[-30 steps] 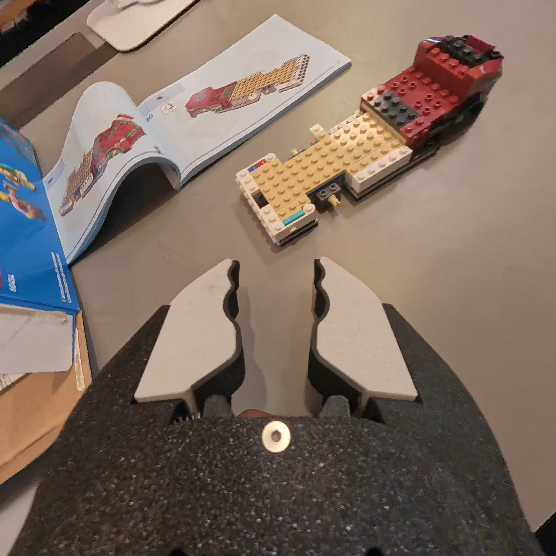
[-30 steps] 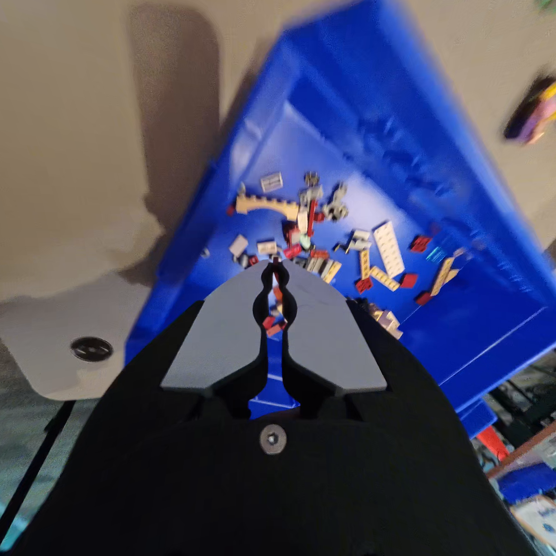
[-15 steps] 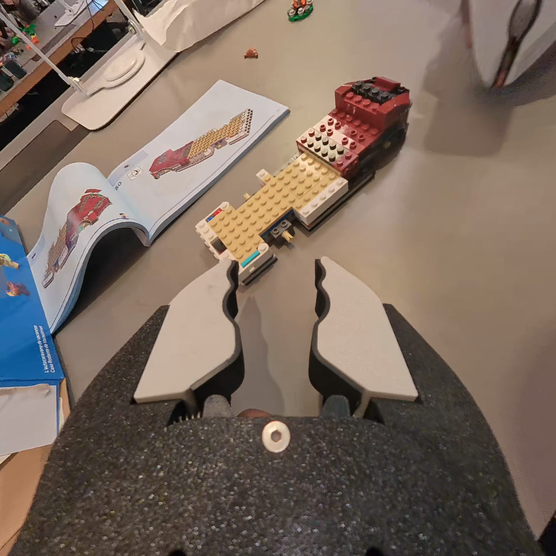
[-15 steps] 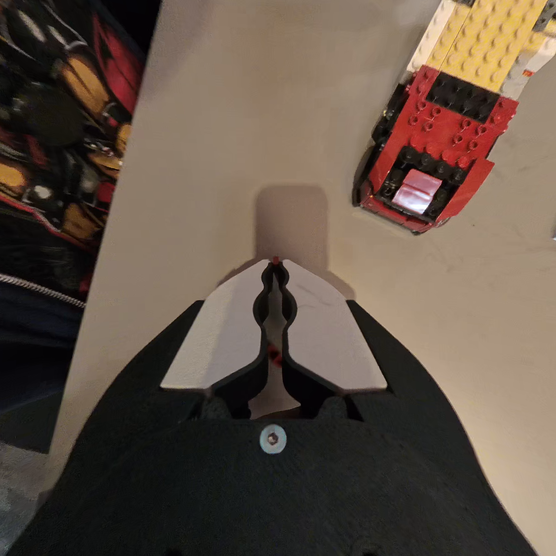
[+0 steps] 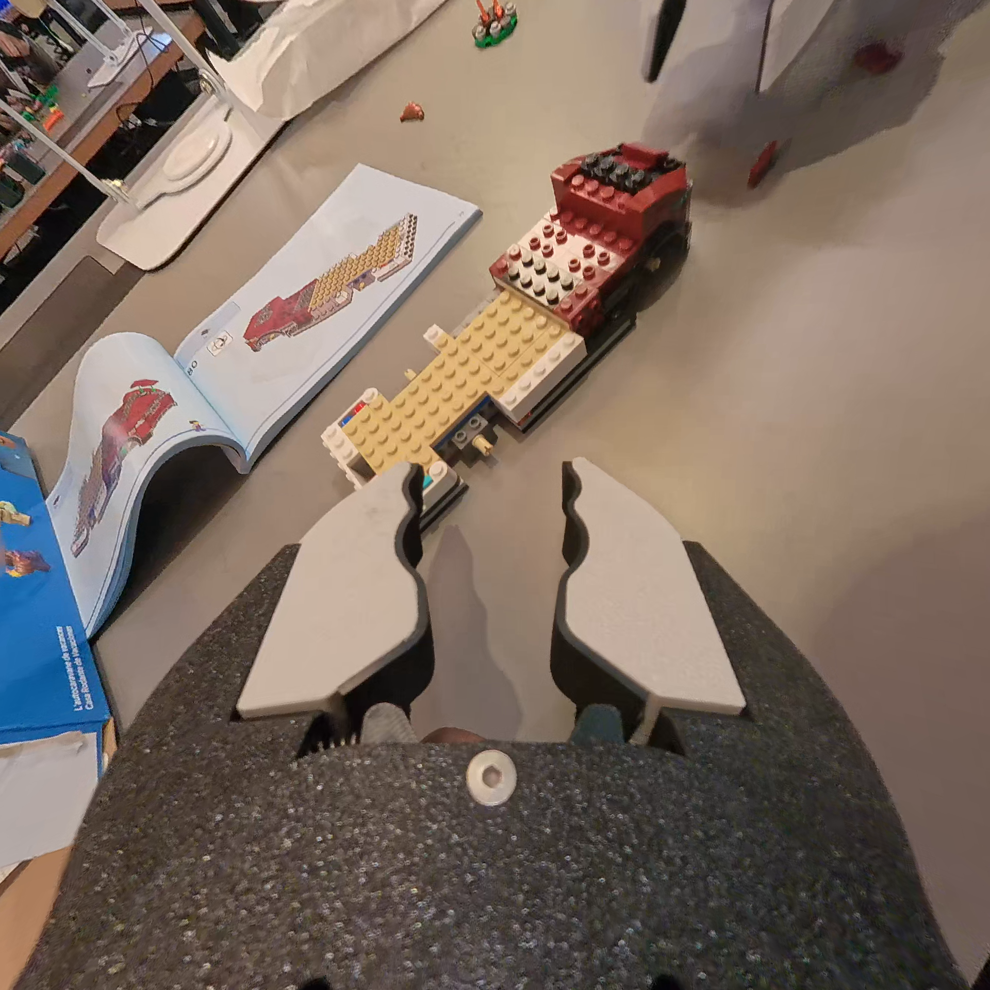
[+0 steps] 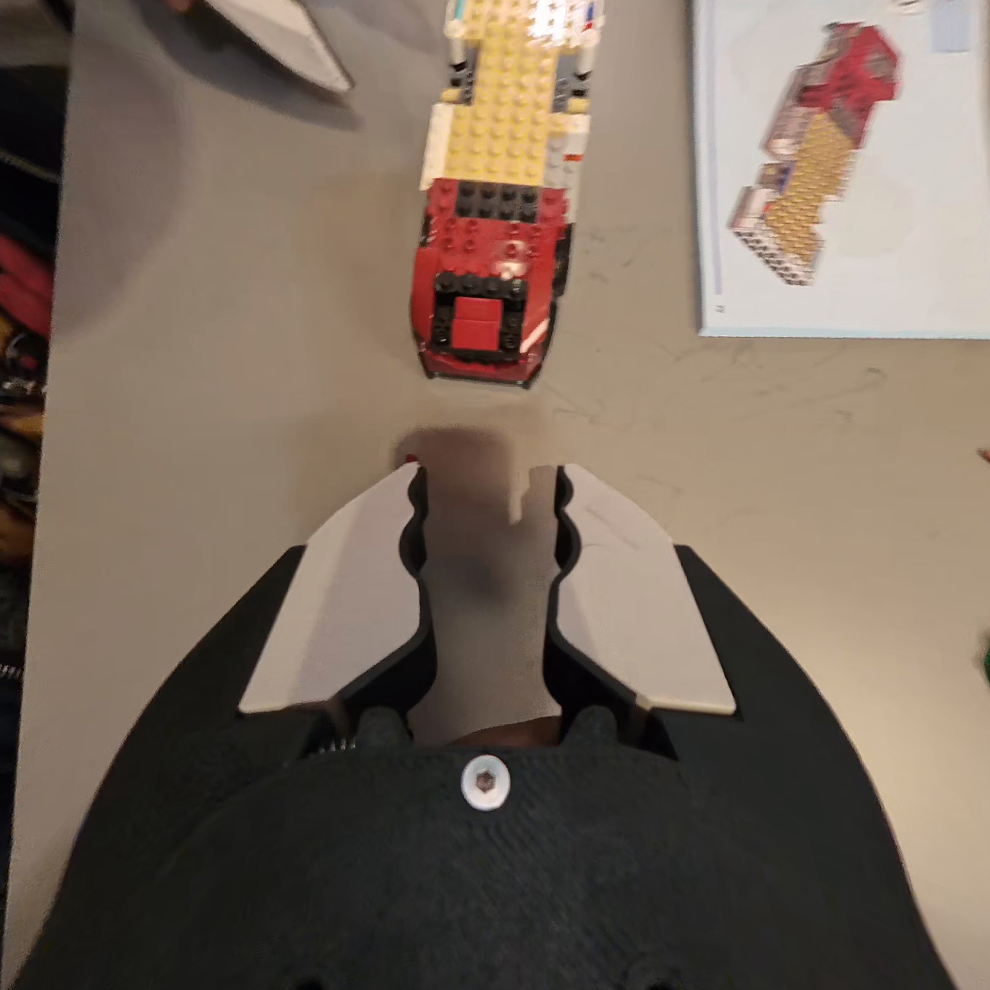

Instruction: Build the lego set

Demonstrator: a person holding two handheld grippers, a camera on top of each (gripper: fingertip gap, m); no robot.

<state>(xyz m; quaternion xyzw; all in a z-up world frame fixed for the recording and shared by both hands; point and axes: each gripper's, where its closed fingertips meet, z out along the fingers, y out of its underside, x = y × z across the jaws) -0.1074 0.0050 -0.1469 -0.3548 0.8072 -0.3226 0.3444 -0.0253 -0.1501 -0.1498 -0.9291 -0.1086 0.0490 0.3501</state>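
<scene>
A brick vehicle lies on the grey table, with a tan studded deck and a dark red cab. My left gripper is open and empty at the deck's near end; its left fingertip overlaps the model's near corner. My right gripper is open just short of the red cab, with bare table between its fingers. A tiny red piece shows at the tip of its left finger. I cannot tell if it rests on the table. The right gripper appears blurred in the left wrist view.
An open instruction booklet lies left of the model and also shows in the right wrist view. A blue box sits at the near left, a white lamp base farther back. The table edge runs along the left.
My right gripper came from the blue parts bin to the table by the red cab, shut on a small red piece, then opened wide. The left gripper stayed open and shifted slightly.
</scene>
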